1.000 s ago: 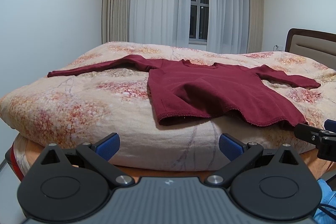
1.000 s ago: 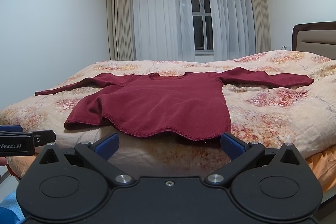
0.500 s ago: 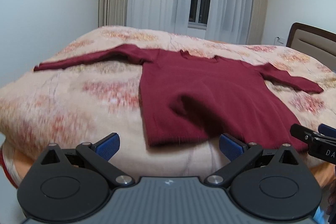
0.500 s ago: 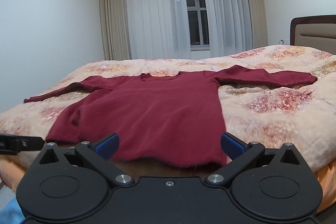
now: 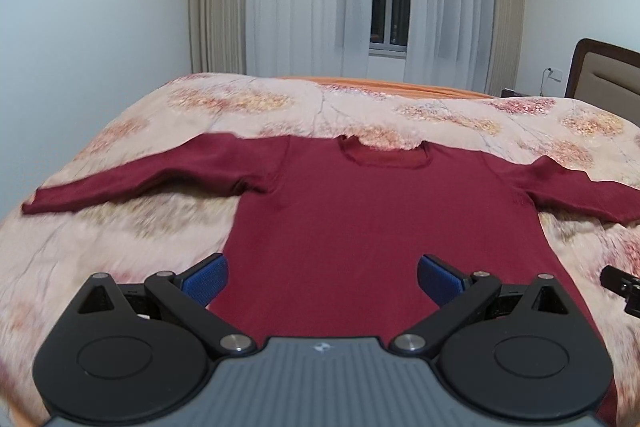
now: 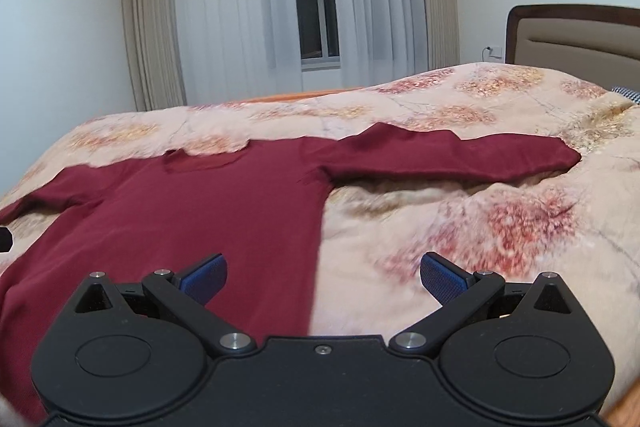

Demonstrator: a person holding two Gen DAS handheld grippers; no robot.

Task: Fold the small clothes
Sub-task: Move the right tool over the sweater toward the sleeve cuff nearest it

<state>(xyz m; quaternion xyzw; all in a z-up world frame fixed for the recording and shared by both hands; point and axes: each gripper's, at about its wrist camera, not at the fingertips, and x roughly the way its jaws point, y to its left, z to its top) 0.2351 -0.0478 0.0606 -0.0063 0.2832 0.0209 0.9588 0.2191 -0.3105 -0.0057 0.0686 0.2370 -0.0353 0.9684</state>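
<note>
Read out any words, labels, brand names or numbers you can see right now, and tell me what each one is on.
No readable text shows in either view.
Left tool: a small pale emblem on its grey housing, a symbol, not letters.
Right tool: no marking shows in its own view; only its black tip shows at the edge of the left view.
Maroon sweater: no label or print visible.
Floral quilt: pattern only.

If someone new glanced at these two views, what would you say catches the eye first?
The dark red sweater, spread flat with both sleeves out across the floral quilt, dominates both views. Next come the open left gripper over its body and the open right gripper over its right side edge.
</note>
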